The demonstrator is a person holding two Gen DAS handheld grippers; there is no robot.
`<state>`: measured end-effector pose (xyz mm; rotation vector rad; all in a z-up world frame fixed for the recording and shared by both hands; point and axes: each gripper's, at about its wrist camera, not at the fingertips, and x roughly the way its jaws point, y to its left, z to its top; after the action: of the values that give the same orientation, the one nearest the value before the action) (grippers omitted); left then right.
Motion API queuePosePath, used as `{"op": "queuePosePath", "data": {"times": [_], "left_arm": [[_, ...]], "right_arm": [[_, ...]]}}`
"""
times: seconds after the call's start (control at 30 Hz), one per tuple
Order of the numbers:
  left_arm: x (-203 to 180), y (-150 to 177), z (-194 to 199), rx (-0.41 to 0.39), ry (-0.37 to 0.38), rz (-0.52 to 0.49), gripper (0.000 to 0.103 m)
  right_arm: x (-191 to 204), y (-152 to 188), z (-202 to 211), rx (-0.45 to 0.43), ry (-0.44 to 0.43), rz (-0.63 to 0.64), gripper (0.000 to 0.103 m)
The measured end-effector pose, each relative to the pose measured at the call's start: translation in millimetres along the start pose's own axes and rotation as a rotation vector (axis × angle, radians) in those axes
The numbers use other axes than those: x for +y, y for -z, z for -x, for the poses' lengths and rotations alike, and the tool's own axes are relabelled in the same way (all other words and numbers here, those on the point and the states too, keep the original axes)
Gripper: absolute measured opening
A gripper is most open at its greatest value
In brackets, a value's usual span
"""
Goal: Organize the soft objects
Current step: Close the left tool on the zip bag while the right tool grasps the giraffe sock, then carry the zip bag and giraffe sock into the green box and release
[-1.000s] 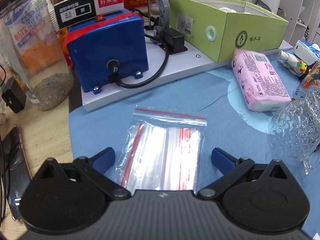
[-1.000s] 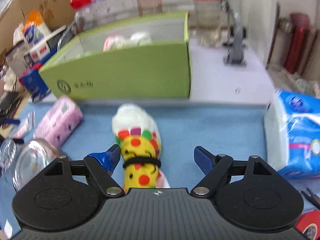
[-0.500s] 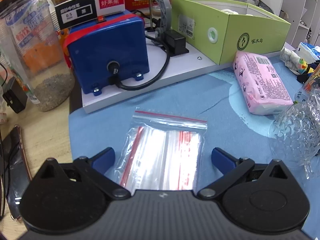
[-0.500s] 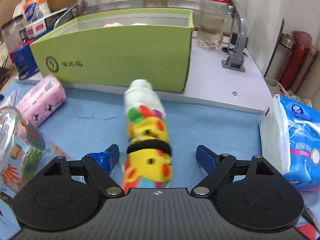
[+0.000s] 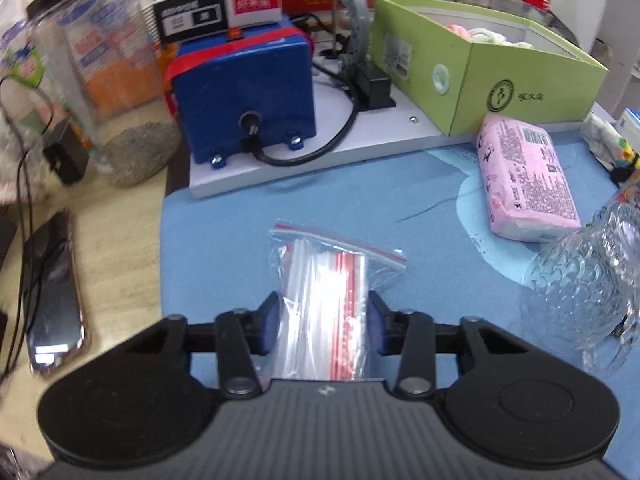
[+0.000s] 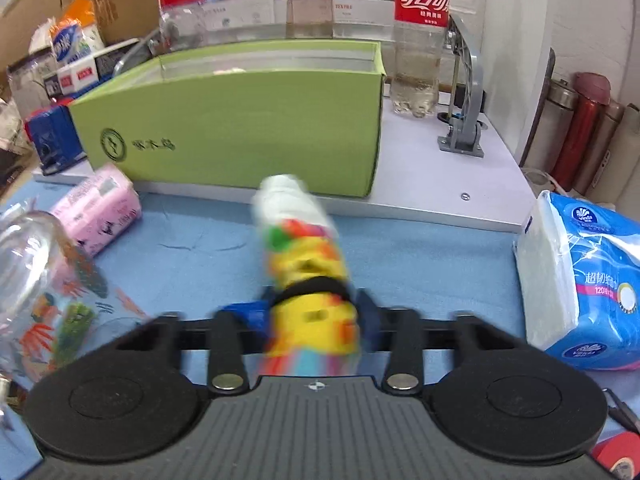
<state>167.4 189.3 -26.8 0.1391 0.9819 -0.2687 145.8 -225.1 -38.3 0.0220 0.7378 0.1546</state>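
Observation:
My left gripper (image 5: 322, 326) is shut on a pack of clear zip bags (image 5: 326, 280) with red seal strips, lifted a little off the blue mat (image 5: 360, 208). My right gripper (image 6: 314, 320) is shut on a rolled pair of colourful dotted socks (image 6: 308, 264) with a black band, held above the mat (image 6: 440, 264). The open green box (image 5: 472, 64) stands on a white platform behind; it also shows in the right wrist view (image 6: 248, 128), with soft pale items inside. A pink tissue pack (image 5: 524, 180) lies on the mat, also in the right wrist view (image 6: 98, 208).
A blue machine (image 5: 244, 96) with a black cable, a plastic jar (image 5: 96, 80) and a phone (image 5: 52, 296) are at the left. A glass cup (image 5: 584, 288) lies at the right. A blue tissue pack (image 6: 580, 280), bottle (image 6: 420, 36) and flasks (image 6: 580, 132) stand by the right gripper.
Both grippers have closed: the left on the zip bags, bunching and lifting them, the right on the sock roll. The right gripper has risen and drawn back a little.

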Motion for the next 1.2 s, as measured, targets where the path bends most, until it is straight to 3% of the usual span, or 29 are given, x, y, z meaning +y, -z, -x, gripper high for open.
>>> {"op": "queuePosePath", "data": {"times": [0.13, 0.27, 0.4, 0.53, 0.73, 0.97, 1.03, 1.07, 1.1, 1.2], "left_arm": [[5, -5, 18, 0.022, 0.018, 0.092, 0.027], [-3, -24, 47, -0.037, 0.012, 0.091, 0.027], [-16, -66, 67, -0.101, 0.039, 0.093, 0.026], [-37, -126, 70, -0.169, 0.077, 0.076, 0.026], [-77, -210, 37, -0.223, 0.112, 0.024, 0.026], [-110, -244, -35, -0.144, 0.125, -0.007, 0.027], [-113, -245, -48, -0.129, 0.129, -0.009, 0.034], [-113, -244, -53, -0.131, 0.126, -0.004, 0.052], [-113, -243, -54, -0.138, 0.122, 0.0, 0.061], [-112, -239, -50, -0.158, 0.124, 0.003, 0.061]], "right_arm": [[-9, 7, 16, -0.023, -0.033, -0.063, 0.013], [-21, 4, 43, -0.08, -0.069, -0.123, 0.013], [-30, -15, 63, -0.16, -0.132, -0.186, 0.014], [-22, -68, 62, -0.224, -0.136, -0.135, 0.014], [-11, -152, 14, -0.222, -0.146, -0.069, 0.014], [-2, -179, -60, -0.1, -0.163, -0.011, 0.016], [2, -177, -76, -0.06, -0.17, 0.011, 0.02], [4, -176, -83, -0.04, -0.165, 0.018, 0.02], [6, -176, -88, -0.025, -0.152, 0.012, 0.021], [5, -176, -86, -0.023, -0.123, -0.033, 0.026]]}}
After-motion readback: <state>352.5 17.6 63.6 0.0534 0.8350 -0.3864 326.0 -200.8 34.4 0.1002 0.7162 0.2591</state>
